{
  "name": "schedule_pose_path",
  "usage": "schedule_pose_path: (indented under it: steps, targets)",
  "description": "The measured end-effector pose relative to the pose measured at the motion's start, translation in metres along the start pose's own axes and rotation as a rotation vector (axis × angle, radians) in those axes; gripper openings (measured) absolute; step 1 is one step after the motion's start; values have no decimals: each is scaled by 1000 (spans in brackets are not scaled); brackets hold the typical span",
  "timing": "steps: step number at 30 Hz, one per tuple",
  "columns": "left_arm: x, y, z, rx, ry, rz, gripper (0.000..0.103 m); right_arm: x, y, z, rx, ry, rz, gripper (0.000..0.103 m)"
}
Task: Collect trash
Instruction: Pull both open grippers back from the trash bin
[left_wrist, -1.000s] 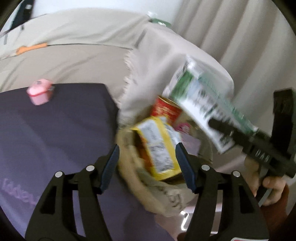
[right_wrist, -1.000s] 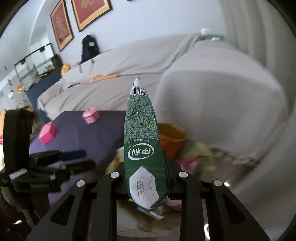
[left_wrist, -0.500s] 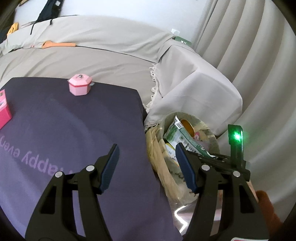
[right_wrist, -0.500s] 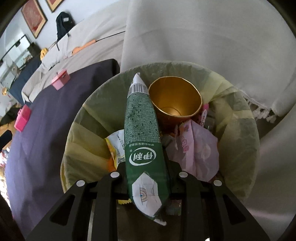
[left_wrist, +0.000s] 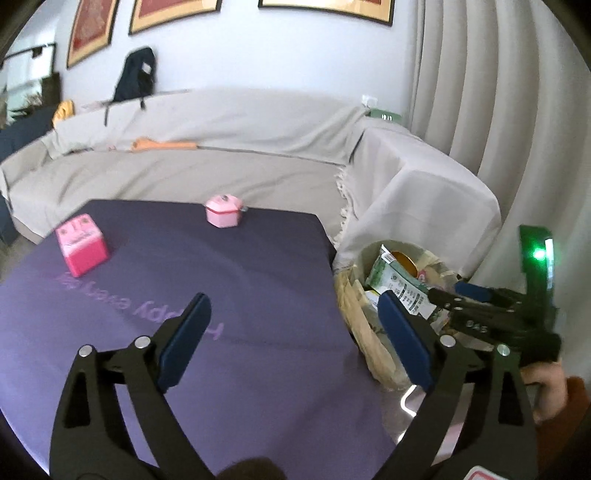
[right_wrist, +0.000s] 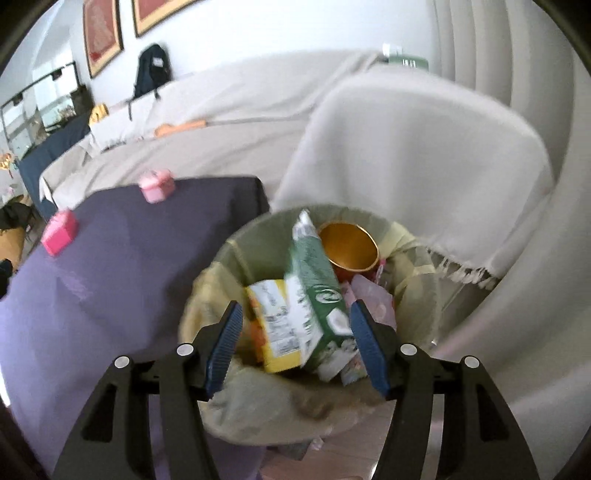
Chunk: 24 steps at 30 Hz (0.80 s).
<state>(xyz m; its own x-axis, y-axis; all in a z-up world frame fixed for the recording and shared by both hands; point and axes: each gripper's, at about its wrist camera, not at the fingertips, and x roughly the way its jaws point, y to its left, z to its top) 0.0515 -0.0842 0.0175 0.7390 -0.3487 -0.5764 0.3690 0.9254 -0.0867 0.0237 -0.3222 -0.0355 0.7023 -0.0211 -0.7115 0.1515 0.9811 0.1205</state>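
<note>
Left wrist view first: left gripper (left_wrist: 291, 338) over the purple surface (left_wrist: 229, 280), jaws spreading wide with only bare cloth between them. On that surface, a pink box (left_wrist: 82, 244) near the left edge and a pale pink pot-shaped box (left_wrist: 224, 210) at the far edge, well apart. Just off the right edge, the lined trash bin (left_wrist: 364, 332), with the green milk carton (left_wrist: 397, 282) leaning inside beside a gold-lined cup (left_wrist: 402, 258). Right gripper (left_wrist: 448, 291) reaching in over the bin from the right, a green light on its body, a hand (left_wrist: 545, 384) on the handle.

Over to the right wrist view – right gripper (right_wrist: 295, 341) pointing down into the trash bin (right_wrist: 225, 406), jaws opening, blue pads clear of everything. Green milk carton (right_wrist: 314, 288) tilted in the bin between the pads, blurred, touching neither. Against it on the left a yellow carton (right_wrist: 275, 325); behind it the gold-lined cup (right_wrist: 349, 249); pink wrappers (right_wrist: 369, 299) to the right. Purple surface (right_wrist: 110, 277) just beside the bin, covered sofa (right_wrist: 406, 147) behind.
</note>
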Motion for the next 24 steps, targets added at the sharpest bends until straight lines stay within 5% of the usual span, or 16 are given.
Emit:
schedule_pose_path:
  steps: [9,24]
  targets:
    - [-62,-12,-30,49,-69,99,88,-87,37,-40,34,-103,84,57]
    - [-89,-12,-47,51,-63,198,88,-124,59,-91,17,-128,34,60]
